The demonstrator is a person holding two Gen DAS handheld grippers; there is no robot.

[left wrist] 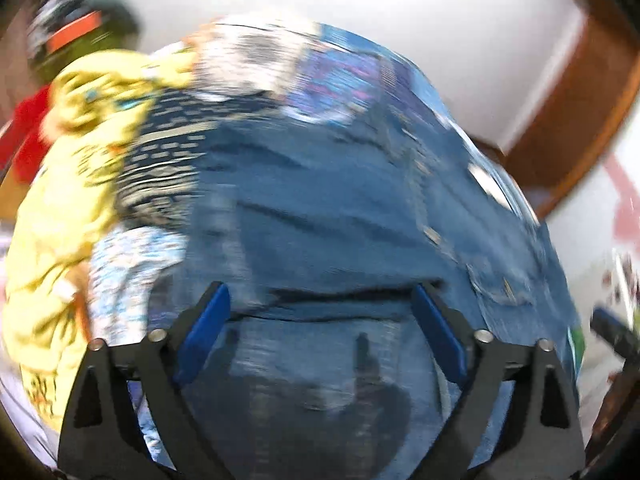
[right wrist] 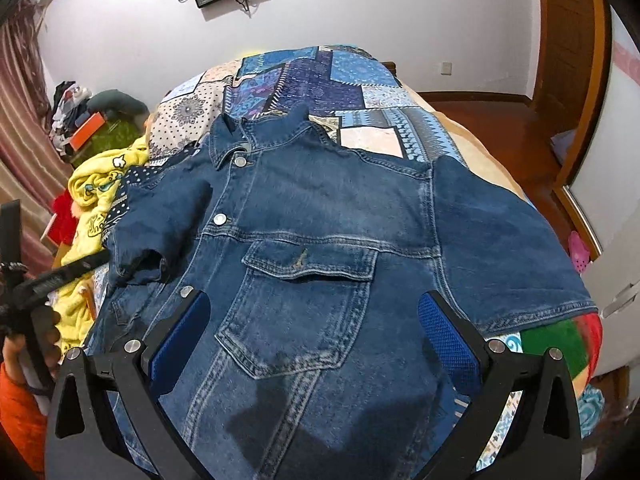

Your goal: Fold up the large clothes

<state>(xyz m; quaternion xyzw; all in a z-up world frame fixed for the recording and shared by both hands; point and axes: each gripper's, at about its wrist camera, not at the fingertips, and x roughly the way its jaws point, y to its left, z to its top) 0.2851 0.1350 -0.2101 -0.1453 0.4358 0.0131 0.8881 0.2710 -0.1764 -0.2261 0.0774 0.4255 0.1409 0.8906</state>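
1. Both tools are spread and empty: left tool (left wrist: 320,344), right tool (right wrist: 316,344).
2. Jacket (right wrist: 320,216) lies flat on the bed (right wrist: 304,76), collar at 12 o'clock, left sleeve folded in at 9.
3. Next, likely: fold the right sleeve at 3 o'clock inward.

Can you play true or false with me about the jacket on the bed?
1. The jacket is blue denim. True.
2. The jacket hangs on a hanger. False: it lies spread on the bed.
3. The right gripper is open. True.
4. A yellow cloth lies beside the jacket. True.
5. The left gripper is squeezing the jacket. False: its jaws stand wide open above it.
6. The jacket has a zipper. False: it has metal buttons.
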